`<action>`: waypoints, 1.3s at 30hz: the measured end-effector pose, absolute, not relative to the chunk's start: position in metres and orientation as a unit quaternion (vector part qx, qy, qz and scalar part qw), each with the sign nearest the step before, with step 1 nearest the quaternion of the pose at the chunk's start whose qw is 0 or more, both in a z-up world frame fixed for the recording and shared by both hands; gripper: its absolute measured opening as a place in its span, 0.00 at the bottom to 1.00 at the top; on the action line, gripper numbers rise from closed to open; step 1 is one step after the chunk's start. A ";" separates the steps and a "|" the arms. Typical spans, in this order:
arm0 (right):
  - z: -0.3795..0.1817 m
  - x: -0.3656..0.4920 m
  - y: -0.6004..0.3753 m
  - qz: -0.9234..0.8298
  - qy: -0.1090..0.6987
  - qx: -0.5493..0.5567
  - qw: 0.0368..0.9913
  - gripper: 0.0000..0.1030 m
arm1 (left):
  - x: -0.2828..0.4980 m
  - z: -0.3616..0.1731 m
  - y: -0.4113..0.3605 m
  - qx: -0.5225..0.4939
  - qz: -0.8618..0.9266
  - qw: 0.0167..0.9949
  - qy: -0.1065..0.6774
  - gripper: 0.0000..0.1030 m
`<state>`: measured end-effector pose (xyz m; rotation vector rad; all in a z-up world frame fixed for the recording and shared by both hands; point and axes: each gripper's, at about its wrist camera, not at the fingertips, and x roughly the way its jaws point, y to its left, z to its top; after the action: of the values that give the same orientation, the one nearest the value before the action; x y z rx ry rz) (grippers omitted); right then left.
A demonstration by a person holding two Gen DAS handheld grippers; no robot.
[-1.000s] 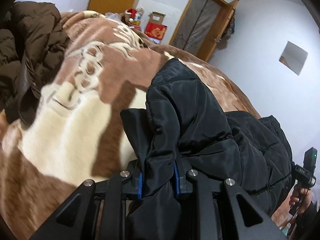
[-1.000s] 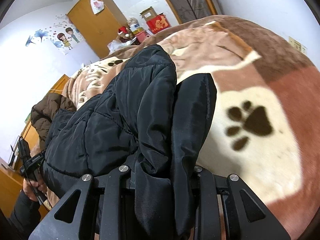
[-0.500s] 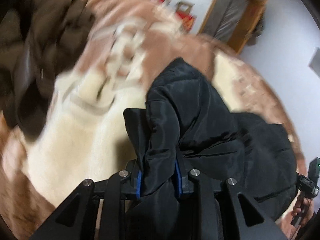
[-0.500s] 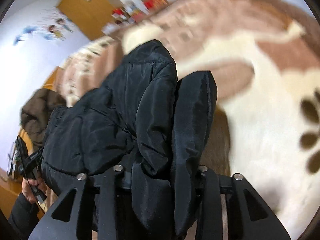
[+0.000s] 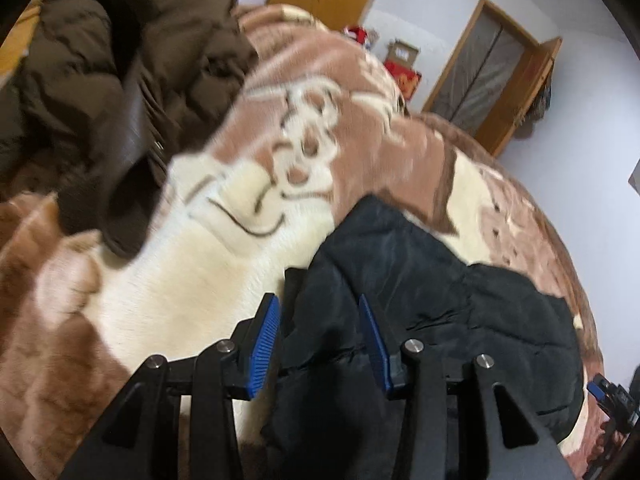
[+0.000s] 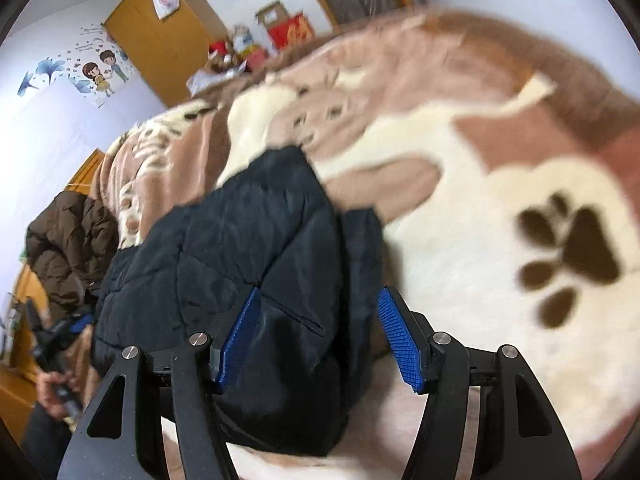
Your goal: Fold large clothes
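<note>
A black padded jacket (image 5: 440,304) lies folded on the brown and cream blanket (image 5: 200,248). My left gripper (image 5: 320,340) is open, its blue pads standing on either side of the jacket's near edge without pinching it. The jacket also shows in the right wrist view (image 6: 248,256). My right gripper (image 6: 320,340) is open too, its pads wide apart around the jacket's other near edge. The jacket rests on the bed.
A brown puffer coat (image 5: 120,72) is heaped at the blanket's far left; it also shows in the right wrist view (image 6: 68,248). A wooden wardrobe (image 6: 160,36), boxes (image 6: 288,28) and a door (image 5: 484,72) stand beyond the bed.
Both grippers were shut on the black jacket and holding it up. Both have now opened and the jacket has dropped onto the blanket.
</note>
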<state>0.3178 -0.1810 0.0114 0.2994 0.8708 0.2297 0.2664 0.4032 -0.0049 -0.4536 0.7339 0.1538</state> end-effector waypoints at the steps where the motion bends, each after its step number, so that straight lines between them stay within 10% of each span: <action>1: 0.016 0.311 -0.176 0.113 0.412 0.133 0.894 0.60 | 0.260 0.002 0.397 -0.216 0.069 0.909 0.348 0.43; 25: 0.024 0.223 -0.127 0.120 0.409 0.036 0.904 0.60 | 0.189 0.010 0.260 -0.153 0.020 0.908 0.389 0.44; 39: 0.076 0.085 -0.124 0.138 0.361 0.019 0.922 0.60 | 0.057 0.051 0.182 -0.141 -0.019 0.914 0.380 0.83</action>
<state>0.0852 -0.1236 0.0761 0.0387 0.7423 0.2843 0.0573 0.1817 0.0511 -0.2910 0.7819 -0.0387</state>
